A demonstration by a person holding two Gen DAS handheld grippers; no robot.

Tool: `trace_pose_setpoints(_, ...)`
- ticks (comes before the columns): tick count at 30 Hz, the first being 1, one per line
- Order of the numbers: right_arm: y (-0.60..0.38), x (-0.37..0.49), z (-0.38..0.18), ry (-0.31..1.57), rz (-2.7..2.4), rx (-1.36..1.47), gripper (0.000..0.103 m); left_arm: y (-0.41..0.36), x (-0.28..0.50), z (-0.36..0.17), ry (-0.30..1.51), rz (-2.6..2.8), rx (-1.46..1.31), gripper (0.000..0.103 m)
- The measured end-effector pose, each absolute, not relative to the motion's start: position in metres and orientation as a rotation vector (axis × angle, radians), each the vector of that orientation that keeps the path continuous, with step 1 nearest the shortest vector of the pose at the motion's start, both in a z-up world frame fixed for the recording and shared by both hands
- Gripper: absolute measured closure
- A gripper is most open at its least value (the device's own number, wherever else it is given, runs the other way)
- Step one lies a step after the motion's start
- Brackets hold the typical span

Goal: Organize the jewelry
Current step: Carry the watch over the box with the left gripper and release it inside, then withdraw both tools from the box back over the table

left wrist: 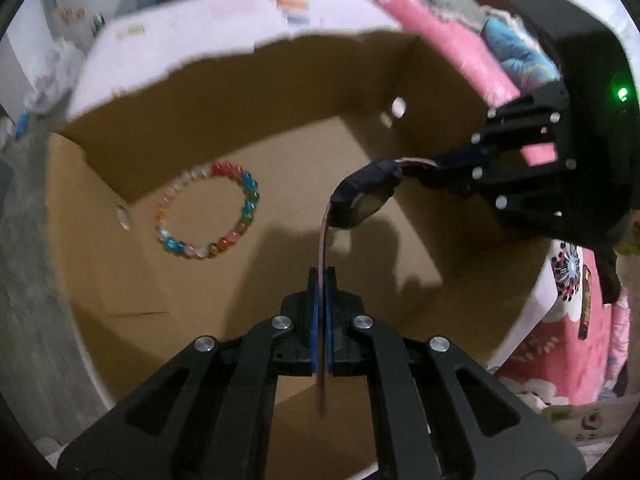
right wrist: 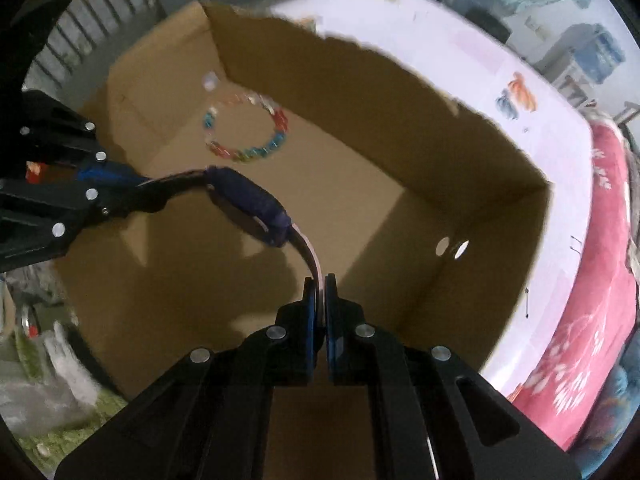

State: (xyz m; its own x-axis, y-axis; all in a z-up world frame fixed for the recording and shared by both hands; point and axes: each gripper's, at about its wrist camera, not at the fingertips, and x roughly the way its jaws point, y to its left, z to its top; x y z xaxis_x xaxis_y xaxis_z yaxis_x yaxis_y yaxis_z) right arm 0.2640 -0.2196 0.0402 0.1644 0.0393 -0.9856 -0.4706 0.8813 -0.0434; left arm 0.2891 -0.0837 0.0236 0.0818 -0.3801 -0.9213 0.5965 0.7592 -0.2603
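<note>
A dark blue wristwatch (left wrist: 362, 196) with a pink strap hangs over the open cardboard box (left wrist: 248, 92). My left gripper (left wrist: 321, 280) is shut on one strap end. My right gripper (left wrist: 436, 166) comes in from the right and is shut on the other strap end. In the right wrist view the watch (right wrist: 252, 204) spans between my right gripper (right wrist: 319, 284) and my left gripper (right wrist: 132, 188). A bracelet of coloured beads (left wrist: 208, 210) lies flat on the box floor, also in the right wrist view (right wrist: 248, 128).
The box (right wrist: 460, 148) has tall brown walls with round holes in one side. A pink patterned blanket (left wrist: 576, 344) lies beside it. White paper (right wrist: 460, 60) lies behind the box. Green fabric and clear plastic (right wrist: 52, 392) sit at the left.
</note>
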Motion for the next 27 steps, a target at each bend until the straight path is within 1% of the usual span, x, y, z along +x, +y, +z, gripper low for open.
trace_pose_setpoints(2, -0.220, 0.273, 0.035, 1.373, 0.361, -0.411, 0.095, -0.086, 0.298, 0.014, 1.355, -0.727, 0.185, 0.099)
trace_pose_setpoints(3, -0.219, 0.276, 0.032, 1.366, 0.344, -0.431, 0.094, -0.086, 0.301, 0.012, 1.368, -0.716, 0.183, 0.092)
trace_pose_setpoints(4, -0.219, 0.278, 0.031, 1.352, 0.322, -0.454, 0.090, -0.086, 0.305, 0.012, 1.377, -0.704, 0.178, 0.081)
trace_pose_setpoints(5, -0.219, 0.280, 0.032, 1.337, 0.306, -0.469, 0.083, -0.087, 0.306, 0.012, 1.374, -0.697, 0.168, 0.077)
trace_pose_setpoints(6, -0.220, 0.281, 0.033, 1.322, 0.300, -0.465, 0.079, -0.086, 0.307, 0.013, 1.366, -0.696, 0.158, 0.075)
trace_pose_setpoints(7, -0.222, 0.282, 0.036, 1.309, 0.299, -0.460, 0.076, -0.084, 0.306, 0.015, 1.355, -0.697, 0.154, 0.075)
trace_pose_setpoints(9, -0.221, 0.282, 0.040, 1.277, 0.282, -0.467, 0.075, -0.081, 0.305, 0.020, 1.341, -0.683, 0.158, 0.075)
trace_pose_setpoints(11, -0.223, 0.279, 0.049, 1.234, 0.248, -0.478, 0.066, -0.077, 0.301, 0.026, 1.322, -0.684, 0.162, 0.075)
trace_pose_setpoints(15, -0.226, 0.269, 0.072, 1.157, 0.208, -0.472, 0.066, -0.070, 0.292, 0.043, 1.265, -0.689, 0.177, 0.074)
trace_pose_setpoints(16, -0.226, 0.267, 0.078, 1.143, 0.210, -0.455, 0.066, -0.067, 0.288, 0.050, 1.243, -0.686, 0.179, 0.073)
trace_pose_setpoints(18, -0.230, 0.263, 0.093, 1.105, 0.219, -0.397, 0.061, -0.060, 0.280, 0.063, 1.198, -0.677, 0.178, 0.069)
trace_pose_setpoints(20, -0.234, 0.247, 0.113, 1.054, 0.231, -0.329, 0.052, -0.047, 0.267, 0.081, 1.135, -0.667, 0.163, 0.064)
trace_pose_setpoints(23, -0.244, 0.208, 0.147, 0.956, 0.242, -0.217, 0.045, -0.026, 0.238, 0.108, 1.029, -0.641, 0.155, 0.052)
trace_pose_setpoints(25, -0.251, 0.179, 0.162, 0.900, 0.257, -0.141, 0.039, -0.012, 0.211, 0.124, 0.959, -0.652, 0.168, 0.039)
trace_pose_setpoints(26, -0.254, 0.162, 0.166, 0.876, 0.260, -0.101, 0.037, -0.007, 0.198, 0.129, 0.929, -0.662, 0.174, 0.037)
trace_pose_setpoints(27, -0.256, 0.145, 0.168, 0.861, 0.271, -0.070, 0.036, -0.001, 0.183, 0.133, 0.899, -0.671, 0.179, 0.031)
